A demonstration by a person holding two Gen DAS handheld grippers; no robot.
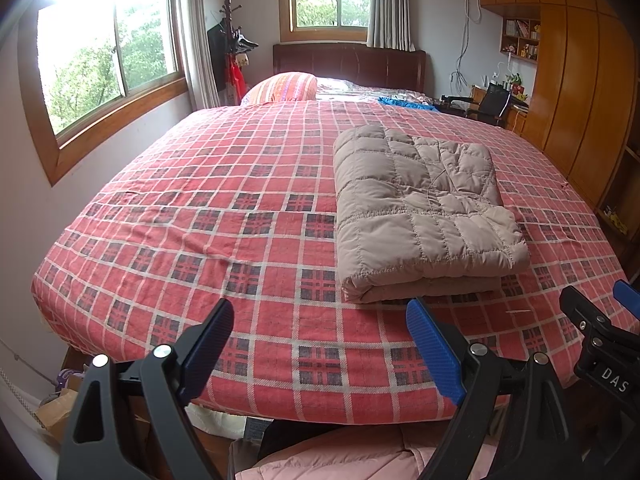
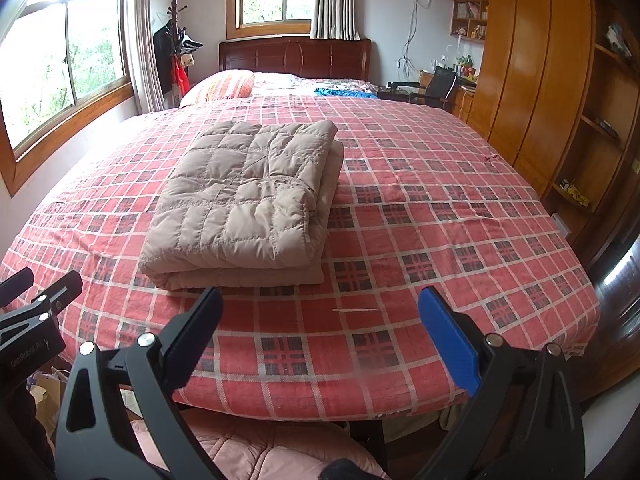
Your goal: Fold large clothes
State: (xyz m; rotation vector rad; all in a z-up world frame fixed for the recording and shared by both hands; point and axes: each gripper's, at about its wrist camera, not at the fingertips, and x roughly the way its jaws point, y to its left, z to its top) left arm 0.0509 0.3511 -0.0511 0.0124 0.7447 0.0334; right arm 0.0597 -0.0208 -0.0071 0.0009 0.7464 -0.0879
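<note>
A beige quilted coat point(image 1: 424, 208) lay folded into a thick rectangular bundle on the bed point(image 1: 200, 208), resting flat on the red checked sheet with its folded edge facing the foot of the bed. In the left wrist view it sat at about 1 o'clock from the left gripper point(image 1: 320, 344); in the right wrist view the same coat lay at about 11 o'clock from the right gripper point(image 2: 320, 332).

Both grippers hung over the foot end of the bed, each with its jaws spread wide and nothing between them. Neither touched the coat, which lay just beyond their fingertips. The right gripper showed at 3 o'clock in the left view, and the left gripper at 9 o'clock in the right view, so the two were side by side.

At 12 o'clock a striped pillow point(image 1: 280, 87) lay against the dark wooden headboard point(image 1: 348, 64), with a blue cloth point(image 1: 404, 103) near it to the right. A window point(image 1: 104, 52) filled the wall at 10 o'clock, a coat stand point(image 1: 232, 48) stood in the corner beside it, and a wooden wardrobe point(image 1: 580, 92) ran along the 2 o'clock side. Pink quilted fabric point(image 2: 264, 452) showed below the bed edge at 6 o'clock
</note>
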